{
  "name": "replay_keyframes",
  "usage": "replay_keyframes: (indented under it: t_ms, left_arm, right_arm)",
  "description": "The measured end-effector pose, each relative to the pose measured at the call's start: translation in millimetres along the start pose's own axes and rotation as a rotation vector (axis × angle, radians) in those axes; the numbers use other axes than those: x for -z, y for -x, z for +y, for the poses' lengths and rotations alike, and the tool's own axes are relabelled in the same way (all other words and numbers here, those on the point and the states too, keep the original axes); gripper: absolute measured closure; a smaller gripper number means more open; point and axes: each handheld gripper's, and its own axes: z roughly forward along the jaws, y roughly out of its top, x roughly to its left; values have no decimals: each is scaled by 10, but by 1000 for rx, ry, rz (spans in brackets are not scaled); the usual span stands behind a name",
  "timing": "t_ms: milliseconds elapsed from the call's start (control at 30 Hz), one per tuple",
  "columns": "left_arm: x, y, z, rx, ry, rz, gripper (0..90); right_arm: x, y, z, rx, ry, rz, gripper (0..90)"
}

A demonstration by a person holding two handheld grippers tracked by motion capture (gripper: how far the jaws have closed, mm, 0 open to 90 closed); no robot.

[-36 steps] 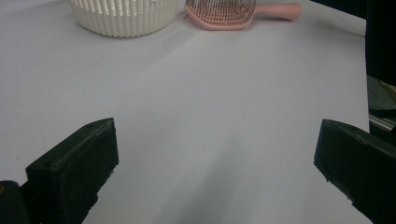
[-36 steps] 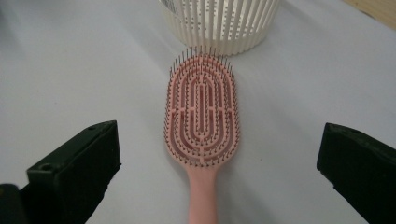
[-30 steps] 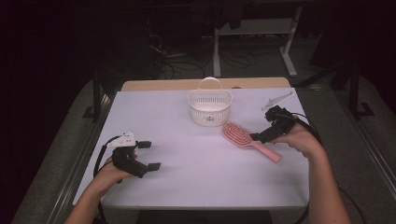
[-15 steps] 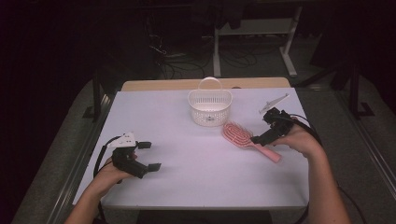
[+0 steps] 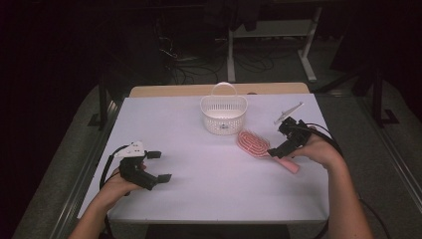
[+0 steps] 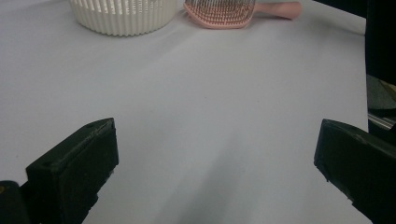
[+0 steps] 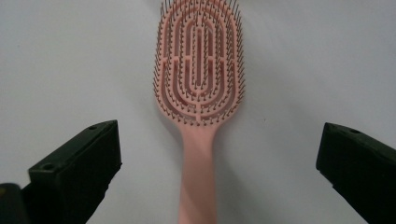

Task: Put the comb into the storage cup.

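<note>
Two wide-open tongs; pink hairbrush (image 7: 199,93) flat, bristles up, handle toward right tongs (image 7: 217,186), head away.

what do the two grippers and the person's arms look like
Both are black handheld tools with blocky black jaws. The left gripper carries a white block on top and a black cable looping back along the forearm. The right gripper has a pale grey plate and a black cable. Both forearms are bare, with no sleeves visible.

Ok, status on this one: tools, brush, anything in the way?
Right tool open, astride pink hairbrush handle, not gripping. Left tool open, idle. Brush flat, bristles up, beside white basket. Nothing blocking.
</note>
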Motion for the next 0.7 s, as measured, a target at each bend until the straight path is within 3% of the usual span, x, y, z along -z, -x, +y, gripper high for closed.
replay_keyframes:
  t_ms: [700]
  left_arm:
    - [8, -2, 0, 2, 4, 1, 0]
  right_arm:
    - [-149, -19, -19, 6, -109, 7, 0]
